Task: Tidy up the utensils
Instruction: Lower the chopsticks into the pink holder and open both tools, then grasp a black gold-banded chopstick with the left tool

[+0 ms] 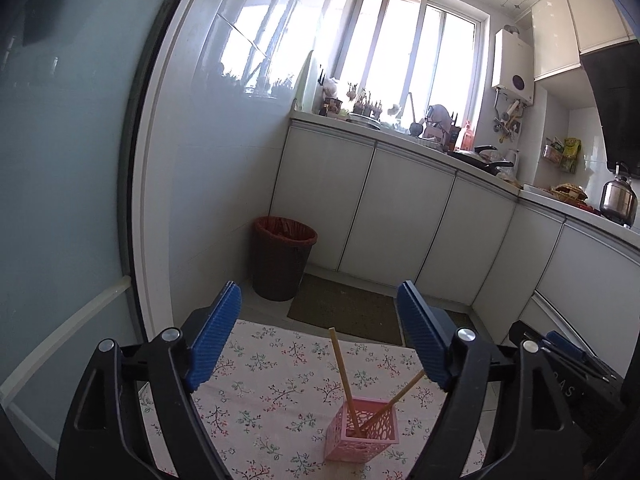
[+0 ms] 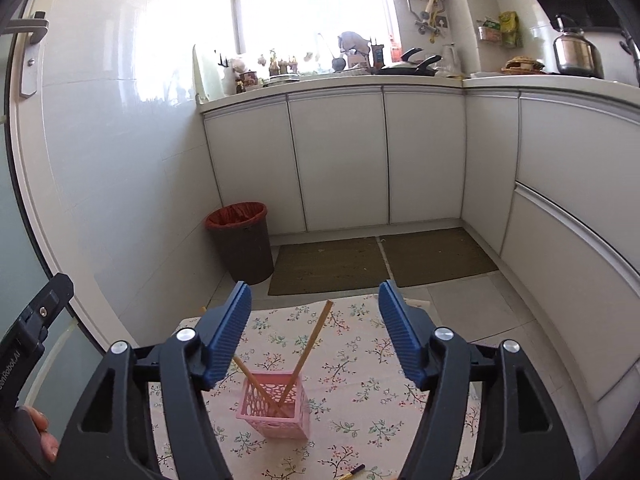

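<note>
- Your left gripper [image 1: 319,316] is spread wide, nothing between its pads.
- Your right gripper [image 2: 315,312] is spread too, empty.
- The pink basket [image 1: 362,432] stands on the flowered cloth [image 1: 272,376], below both grippers.
- Two chopsticks [image 1: 343,376] lean crossed inside it.

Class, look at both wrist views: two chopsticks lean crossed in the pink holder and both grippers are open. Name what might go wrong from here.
1. The pink lattice holder looks light, and the two chopsticks lean outward well above its rim; a nudge could tip it.
2. The right gripper brackets one chopstick tip with open jaws, so pulling away carelessly might snag it.
3. A dark pen-like utensil lies at the floral tablecloth near edge and could be knocked off.
</note>
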The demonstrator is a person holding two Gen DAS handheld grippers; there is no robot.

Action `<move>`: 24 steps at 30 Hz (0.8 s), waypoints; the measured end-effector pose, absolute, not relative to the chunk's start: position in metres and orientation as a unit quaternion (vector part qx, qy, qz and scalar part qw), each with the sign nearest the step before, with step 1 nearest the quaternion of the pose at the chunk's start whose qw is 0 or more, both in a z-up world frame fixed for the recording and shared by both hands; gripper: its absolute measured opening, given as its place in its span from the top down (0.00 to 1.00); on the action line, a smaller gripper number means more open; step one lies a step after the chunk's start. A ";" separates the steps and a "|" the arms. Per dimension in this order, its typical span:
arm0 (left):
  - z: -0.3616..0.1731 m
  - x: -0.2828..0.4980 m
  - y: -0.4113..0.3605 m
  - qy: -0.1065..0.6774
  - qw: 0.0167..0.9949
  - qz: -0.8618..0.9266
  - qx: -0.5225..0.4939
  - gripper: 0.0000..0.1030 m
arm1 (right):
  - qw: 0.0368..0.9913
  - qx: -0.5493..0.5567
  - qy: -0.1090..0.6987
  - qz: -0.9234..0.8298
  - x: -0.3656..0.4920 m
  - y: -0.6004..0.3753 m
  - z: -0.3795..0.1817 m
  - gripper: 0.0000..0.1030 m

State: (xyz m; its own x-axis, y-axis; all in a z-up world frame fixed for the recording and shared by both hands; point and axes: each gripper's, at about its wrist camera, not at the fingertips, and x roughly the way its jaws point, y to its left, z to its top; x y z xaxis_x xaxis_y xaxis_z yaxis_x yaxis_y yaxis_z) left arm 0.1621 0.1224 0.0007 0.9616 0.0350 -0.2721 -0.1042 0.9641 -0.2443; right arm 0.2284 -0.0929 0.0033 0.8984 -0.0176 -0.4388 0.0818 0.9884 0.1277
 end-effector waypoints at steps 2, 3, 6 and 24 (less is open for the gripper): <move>0.002 0.159 0.122 0.138 0.981 0.033 -0.131 0.22 | 0.970 0.079 0.225 -0.040 0.221 -0.098 0.005 0.23; 0.003 0.158 0.122 0.141 0.981 0.033 -0.131 0.21 | 0.969 0.084 0.227 -0.047 0.219 -0.101 0.006 0.18; 0.004 0.159 0.117 0.152 0.980 0.029 -0.129 0.16 | 0.964 0.102 0.235 -0.067 0.212 -0.113 0.006 0.07; -0.106 0.200 -0.048 0.438 0.868 -0.211 0.102 0.07 | 0.844 0.320 0.411 -0.128 0.101 -0.287 -0.169 0.06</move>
